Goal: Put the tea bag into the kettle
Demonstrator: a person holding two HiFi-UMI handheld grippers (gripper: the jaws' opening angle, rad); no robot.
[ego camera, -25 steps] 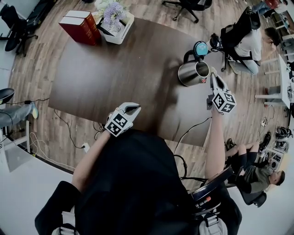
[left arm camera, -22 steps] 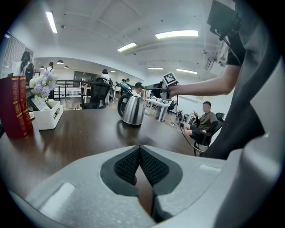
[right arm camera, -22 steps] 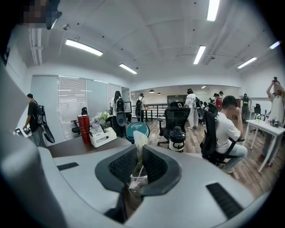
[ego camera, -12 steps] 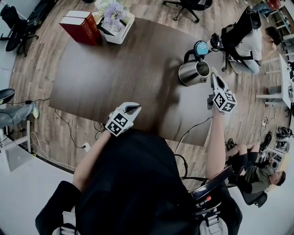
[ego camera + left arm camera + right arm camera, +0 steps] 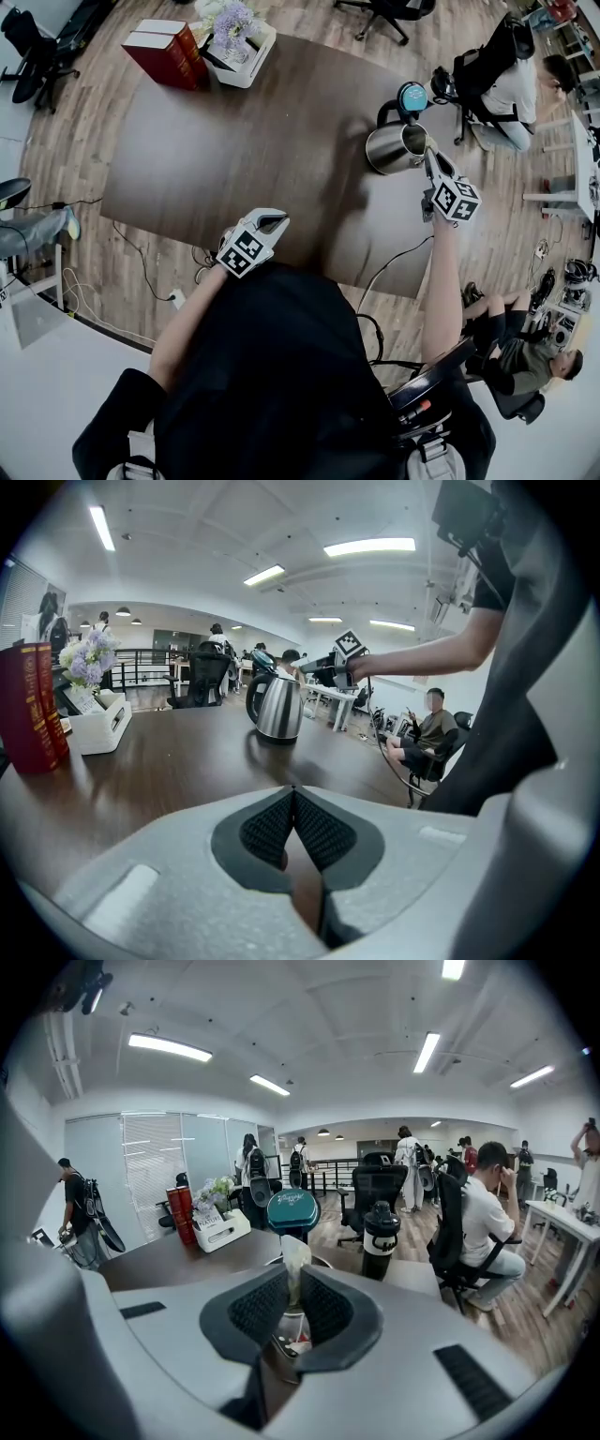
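My right gripper (image 5: 430, 157) pinches the pale paper tea bag (image 5: 294, 1258) at the rim of the open stainless-steel kettle (image 5: 394, 148); my left gripper (image 5: 293, 808), jaws together and empty, hangs by the dark wooden table (image 5: 234, 141)

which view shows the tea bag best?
Right gripper view: the tea bag sits pinched between the pads of the right tool, in front of the kettle. Head view: can't be made out at the tool's tip. Left gripper view: too far off to make out.

The right gripper (image 5: 428, 154) has edged closer to the kettle (image 5: 389, 150), tea bag (image 5: 294, 1260) seemingly over its mouth
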